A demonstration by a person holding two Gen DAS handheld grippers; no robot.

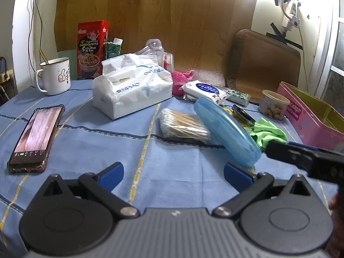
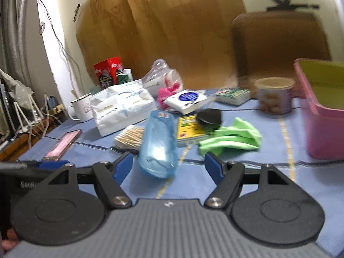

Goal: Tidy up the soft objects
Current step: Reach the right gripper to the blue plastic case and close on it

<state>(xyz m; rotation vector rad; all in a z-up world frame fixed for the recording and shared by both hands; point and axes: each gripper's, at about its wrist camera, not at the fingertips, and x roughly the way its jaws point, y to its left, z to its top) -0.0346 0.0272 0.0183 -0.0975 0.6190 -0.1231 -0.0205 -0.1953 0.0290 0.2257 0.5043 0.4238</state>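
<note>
Both grippers are held low over a desk covered with a blue cloth (image 1: pixel 90 133), pretty cluttered. The left gripper (image 1: pixel 173 173) is seen with its blue fingers (image 1: pixel 111 173) spread wide and nothing between them, just bare cloth. The right gripper (image 2: pixel 168 167) is also parted, a bit less wide; the near end of a blue plastic case (image 2: pixel 158 144) is sitting in the gap between its fingers (image 2: pixel 123 167), but no pad can be seen pressing on it, so nothing is actually held.

The soft stuff: a green cloth (image 2: pixel 231 137) is crumpled near the right edge of the desk, just beside a pink box (image 2: pixel 322 116) that stands open. A pink fuzzy thing (image 1: pixel 181 79) is tucked toward the far edge, behind a small white tissue pack (image 1: pixel 204 89). A big white tissue pack (image 1: pixel 132 88) is parked mid-desk, toward the far side.

Cotton swabs (image 1: pixel 183 125) in a clear pack are lying touching the blue case. A phone (image 1: pixel 36 136) is laid near the left edge, a white mug (image 1: pixel 54 76) at the far left corner, a round tin (image 1: pixel 273 105) by the pink box
</note>
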